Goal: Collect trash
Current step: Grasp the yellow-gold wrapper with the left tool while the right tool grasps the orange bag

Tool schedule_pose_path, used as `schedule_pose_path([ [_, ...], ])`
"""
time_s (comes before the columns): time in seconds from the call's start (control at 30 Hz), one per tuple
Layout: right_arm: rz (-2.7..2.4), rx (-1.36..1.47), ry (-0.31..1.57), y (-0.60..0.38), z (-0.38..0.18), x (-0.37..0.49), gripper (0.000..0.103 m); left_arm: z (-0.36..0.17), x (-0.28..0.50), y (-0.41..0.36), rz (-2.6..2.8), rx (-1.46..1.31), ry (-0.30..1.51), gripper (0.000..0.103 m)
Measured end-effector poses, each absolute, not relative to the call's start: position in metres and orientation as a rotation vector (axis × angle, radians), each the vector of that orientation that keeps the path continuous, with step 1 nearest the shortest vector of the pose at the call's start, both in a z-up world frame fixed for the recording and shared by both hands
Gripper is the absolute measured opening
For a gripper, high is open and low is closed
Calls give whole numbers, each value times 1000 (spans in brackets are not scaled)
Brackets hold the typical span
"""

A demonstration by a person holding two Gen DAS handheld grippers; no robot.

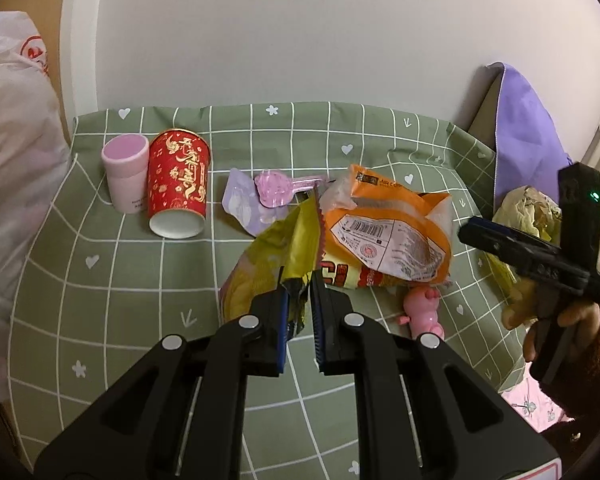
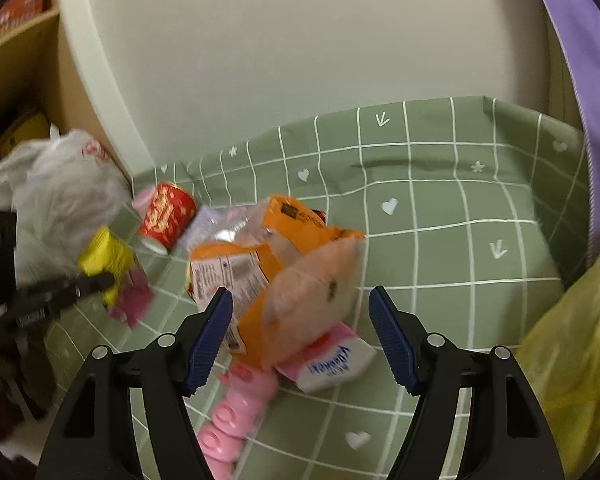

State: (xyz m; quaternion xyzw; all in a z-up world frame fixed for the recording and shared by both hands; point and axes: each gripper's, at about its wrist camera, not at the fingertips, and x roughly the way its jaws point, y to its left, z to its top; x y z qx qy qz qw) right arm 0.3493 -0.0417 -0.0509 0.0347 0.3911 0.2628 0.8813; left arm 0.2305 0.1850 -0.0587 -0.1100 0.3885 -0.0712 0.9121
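Note:
My left gripper [image 1: 298,282] is shut on the lower edge of a yellow snack wrapper [image 1: 276,252], which stands up over the green checked tablecloth [image 1: 120,280]. Just to its right lies an orange snack bag [image 1: 384,232]. In the right wrist view my right gripper [image 2: 300,292] is open, with the orange bag [image 2: 284,256] between its wide jaws and no pad pressing on it. A pink tissue pack [image 2: 332,364] and a pink pig toy [image 2: 236,408] lie under and in front of that bag. My left gripper [image 2: 106,279] appears blurred at the left, holding the yellow wrapper [image 2: 104,256].
A red paper cup [image 1: 178,184] and a pink cup [image 1: 125,172] stand at the back left, with a purple pouch [image 1: 238,200] and a pink plastic spoon [image 1: 278,188] beside them. A white plastic bag [image 1: 16,160] hangs at the left. A yellow bag [image 2: 572,352] and purple cloth [image 1: 528,136] are on the right.

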Motion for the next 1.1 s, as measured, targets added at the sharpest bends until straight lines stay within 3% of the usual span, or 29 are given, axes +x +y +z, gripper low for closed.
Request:
schedule_pose_path([
  [0.27,528,67,891,-20,-74,377,66,-49,222,189,-125,-219,794,10],
  [0.43,547,71,916,-13,-91,382,43,-49,222,189,-115,-206,810,10],
  [0.57,571,85,910,-22,-87,378,35,-46,224,188,-114,-197,815,10],
  [1.1,461,86,733,-101,-23,343,34,-15,261,158,-192,-120,762,10],
])
